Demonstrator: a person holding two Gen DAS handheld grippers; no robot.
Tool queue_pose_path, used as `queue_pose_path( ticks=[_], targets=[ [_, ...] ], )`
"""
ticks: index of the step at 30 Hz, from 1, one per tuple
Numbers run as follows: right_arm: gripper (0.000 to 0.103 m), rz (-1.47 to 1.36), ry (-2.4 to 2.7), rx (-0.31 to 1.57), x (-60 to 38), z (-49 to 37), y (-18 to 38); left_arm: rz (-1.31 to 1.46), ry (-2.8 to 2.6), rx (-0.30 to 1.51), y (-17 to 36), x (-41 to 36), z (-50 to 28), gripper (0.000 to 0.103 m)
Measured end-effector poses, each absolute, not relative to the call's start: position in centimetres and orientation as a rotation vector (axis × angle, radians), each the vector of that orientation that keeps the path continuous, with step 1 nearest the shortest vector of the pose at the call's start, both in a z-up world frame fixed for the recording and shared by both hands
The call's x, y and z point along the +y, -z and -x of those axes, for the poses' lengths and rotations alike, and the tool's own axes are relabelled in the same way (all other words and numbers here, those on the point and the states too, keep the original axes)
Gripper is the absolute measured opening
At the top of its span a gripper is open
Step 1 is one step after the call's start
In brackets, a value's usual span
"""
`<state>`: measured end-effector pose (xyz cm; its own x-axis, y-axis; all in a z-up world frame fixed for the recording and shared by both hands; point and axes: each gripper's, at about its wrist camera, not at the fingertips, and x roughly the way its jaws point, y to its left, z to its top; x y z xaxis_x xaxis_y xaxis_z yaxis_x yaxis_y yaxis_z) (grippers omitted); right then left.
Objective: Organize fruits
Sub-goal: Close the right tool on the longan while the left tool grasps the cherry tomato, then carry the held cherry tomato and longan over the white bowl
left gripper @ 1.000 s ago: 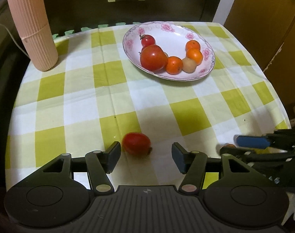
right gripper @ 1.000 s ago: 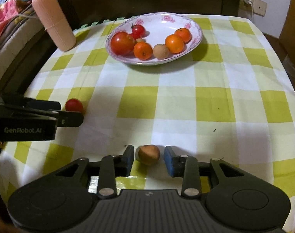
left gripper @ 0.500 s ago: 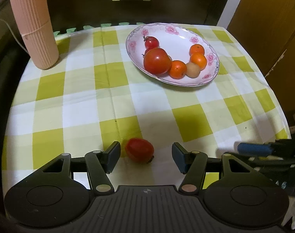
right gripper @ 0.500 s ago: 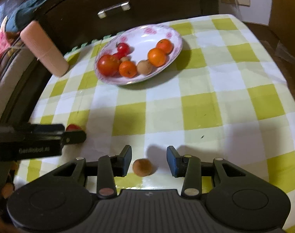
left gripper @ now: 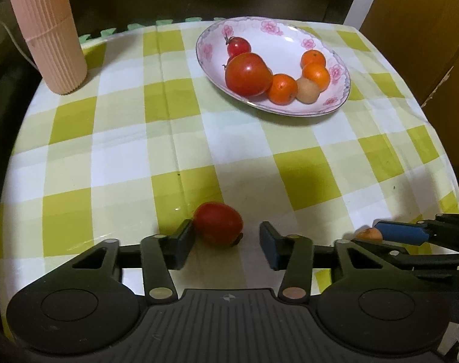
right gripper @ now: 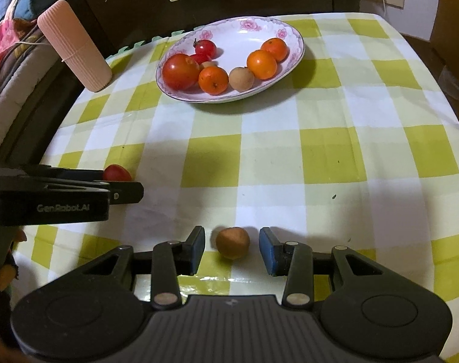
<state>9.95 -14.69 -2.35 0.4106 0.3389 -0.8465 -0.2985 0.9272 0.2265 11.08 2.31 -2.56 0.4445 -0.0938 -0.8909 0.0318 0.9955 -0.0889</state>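
Closing left gripper point(left gripper: 226, 236) fingers flank red tomato point(left gripper: 218, 223), unpinched; right gripper point(right gripper: 232, 242) fingers open around brown fruit point(right gripper: 232, 242).

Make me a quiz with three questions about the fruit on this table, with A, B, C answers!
1. Where is the small red tomato?
A. on the plate
B. on the tablecloth between the left gripper's fingers
C. on the pink ribbed container

2. How many orange citrus fruits are on the flowered plate?
A. one
B. three
C. six

3. What is the right gripper doing with the small brown fruit?
A. its fingers stand on either side, gaps showing
B. lifting it high
C. dropping it on the plate

Answers: 1 B, it lies on the checked cloth, touching one finger only. 2 B, three show among the tomatoes. 3 A, cloth shows on both sides of the fruit.
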Motion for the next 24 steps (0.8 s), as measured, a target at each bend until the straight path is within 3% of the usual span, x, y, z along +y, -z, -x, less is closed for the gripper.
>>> queue_pose_path(
  ticks=[1, 3, 7, 24],
  targets=[
    [0.037, -0.039, -0.401, 1.075, -14.62, -9.98, 2.36, 0.059, 0.073, 1.108, 2.6, 2.33, -11.08, 0.044],
    [0.037, -0.024, -0.4, 1.07, -14.43, -9.85, 2.35, 0.062, 0.068, 1.105, 2.54, 2.47, -11.03, 0.043],
    [0.024, 0.03, -0.389, 1.06, -13.94, -9.54, 2.3, 0.071, 0.067, 1.106, 2.56, 2.52, -10.95, 0.042],
    [0.024, -0.018, -0.391, 1.049, -14.79, -9.96, 1.71, 0.085, 0.11, 1.116, 2.1, 2.5, -10.08, 0.042]
  ],
)
